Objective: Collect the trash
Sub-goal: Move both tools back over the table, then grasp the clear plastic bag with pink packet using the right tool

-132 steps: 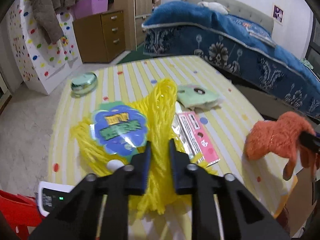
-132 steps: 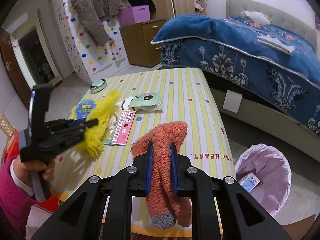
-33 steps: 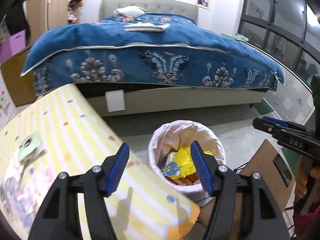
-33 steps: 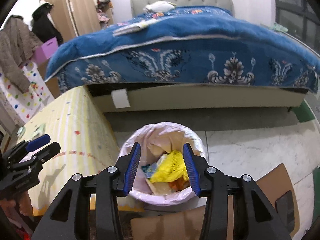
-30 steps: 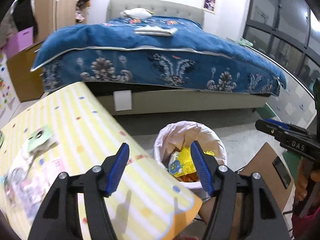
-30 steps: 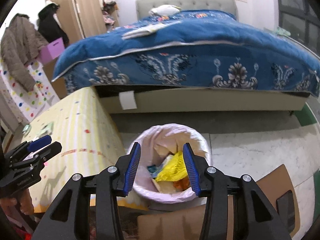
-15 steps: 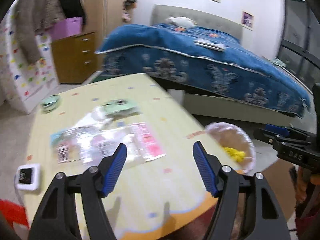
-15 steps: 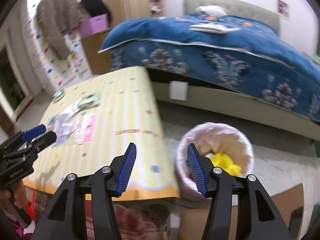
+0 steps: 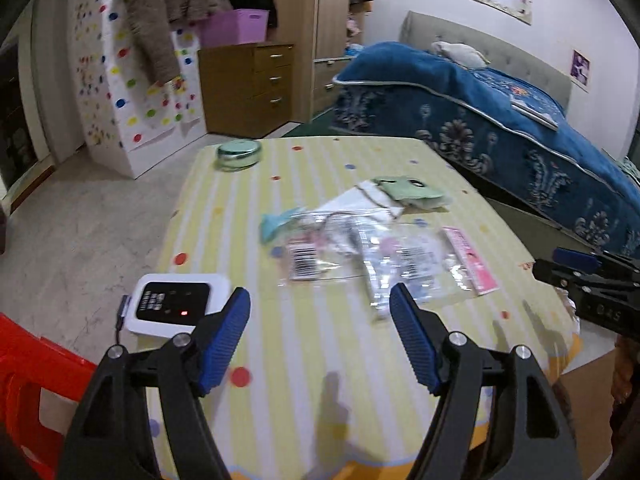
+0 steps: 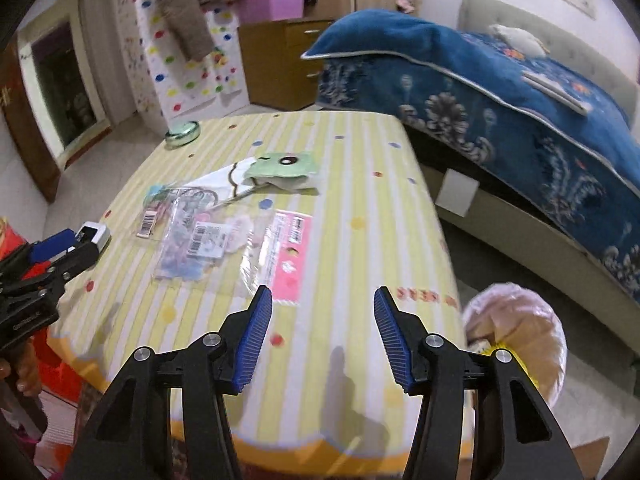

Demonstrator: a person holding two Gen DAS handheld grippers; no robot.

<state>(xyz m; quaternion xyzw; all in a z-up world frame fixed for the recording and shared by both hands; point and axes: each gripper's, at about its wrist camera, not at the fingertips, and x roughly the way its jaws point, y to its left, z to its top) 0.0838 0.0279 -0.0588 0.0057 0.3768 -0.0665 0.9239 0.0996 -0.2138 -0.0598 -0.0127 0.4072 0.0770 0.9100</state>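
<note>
Wrappers (image 10: pixel 240 236) mid-table (image 10: pixel 344 152); tin (image 10: pixel 183 133) at far edge; bin (image 10: pixel 520 344) on floor, right of table; bed (image 10: pixel 500 80) behind.

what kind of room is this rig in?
Most likely a home bedroom. A bed with a blue patterned blanket fills the right side, a wooden chest of drawers stands by the back wall, and coats hang above a dotted cabinet. The striped table in the middle holds wrappers.

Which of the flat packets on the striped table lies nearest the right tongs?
The pink packet, lying just ahead of the right tongs; the clear barcode packets and green pouch lie farther off.
</note>
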